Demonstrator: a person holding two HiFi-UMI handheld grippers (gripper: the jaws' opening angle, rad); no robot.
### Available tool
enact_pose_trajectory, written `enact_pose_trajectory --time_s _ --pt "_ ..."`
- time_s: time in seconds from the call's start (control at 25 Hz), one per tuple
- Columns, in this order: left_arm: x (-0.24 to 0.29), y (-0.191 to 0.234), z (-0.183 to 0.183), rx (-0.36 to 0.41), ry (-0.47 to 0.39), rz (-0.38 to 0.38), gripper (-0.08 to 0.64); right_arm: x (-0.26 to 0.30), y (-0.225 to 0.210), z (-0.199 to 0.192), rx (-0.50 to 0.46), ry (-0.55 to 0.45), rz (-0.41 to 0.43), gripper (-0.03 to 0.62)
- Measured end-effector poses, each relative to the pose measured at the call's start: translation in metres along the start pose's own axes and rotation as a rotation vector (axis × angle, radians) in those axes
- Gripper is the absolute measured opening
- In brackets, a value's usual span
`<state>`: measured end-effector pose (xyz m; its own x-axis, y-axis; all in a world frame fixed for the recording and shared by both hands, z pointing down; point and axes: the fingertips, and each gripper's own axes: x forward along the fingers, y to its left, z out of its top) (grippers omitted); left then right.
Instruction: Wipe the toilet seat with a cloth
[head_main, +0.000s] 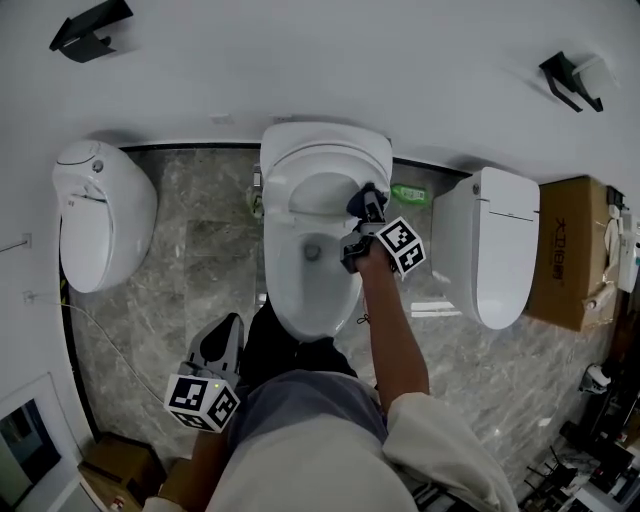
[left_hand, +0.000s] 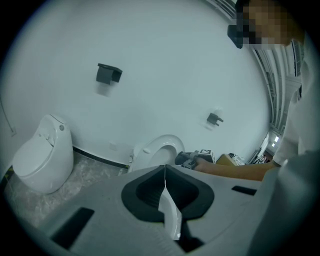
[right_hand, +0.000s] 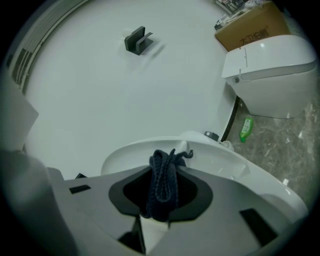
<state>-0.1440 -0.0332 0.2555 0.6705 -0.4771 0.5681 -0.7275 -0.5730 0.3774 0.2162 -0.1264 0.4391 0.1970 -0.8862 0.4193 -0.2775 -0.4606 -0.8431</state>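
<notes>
The middle white toilet (head_main: 290, 280) stands open, its seat and lid (head_main: 325, 150) raised against the wall. My right gripper (head_main: 370, 200) reaches over the right back part of the bowl, shut on a bunched dark blue cloth (head_main: 360, 203). In the right gripper view the cloth (right_hand: 164, 185) fills the gap between the jaws of the right gripper (right_hand: 167, 155), with the white seat (right_hand: 220, 162) just beyond. My left gripper (head_main: 233, 322) hangs low at the left of the bowl's front, away from it. In its own view the left gripper (left_hand: 165, 167) has its jaws together and holds nothing.
A second toilet (head_main: 100, 215) stands at the left and a third, lid down (head_main: 495, 245), at the right. A green bottle (head_main: 408, 193) lies on the floor between the middle and right toilets. A cardboard box (head_main: 570, 250) is beside the right toilet.
</notes>
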Motion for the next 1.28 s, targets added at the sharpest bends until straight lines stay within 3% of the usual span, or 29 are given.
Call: enact_pose_trajectory --time_s 0.4,0.68,1.0,1.28 --pt "-0.007 -0.003 0.007 -0.009 -0.049 0.002 0.011 0.001 0.039 0.001 -0.075 0.055 0.056 0.077" --pt "-0.008 -0.010 0.017 -0.009 -0.082 -0.016 0.011 -0.006 0.084 -0.006 -0.125 0.103 0.163 0.077" --pt "-0.006 -0.032 0.030 0.029 -0.120 -0.065 0.011 -0.054 0.126 -0.010 -0.296 0.151 0.274 0.077" --pt "0.006 -0.058 0.030 0.108 -0.125 -0.101 0.011 -0.117 0.124 -0.007 -0.436 0.175 0.298 0.078"
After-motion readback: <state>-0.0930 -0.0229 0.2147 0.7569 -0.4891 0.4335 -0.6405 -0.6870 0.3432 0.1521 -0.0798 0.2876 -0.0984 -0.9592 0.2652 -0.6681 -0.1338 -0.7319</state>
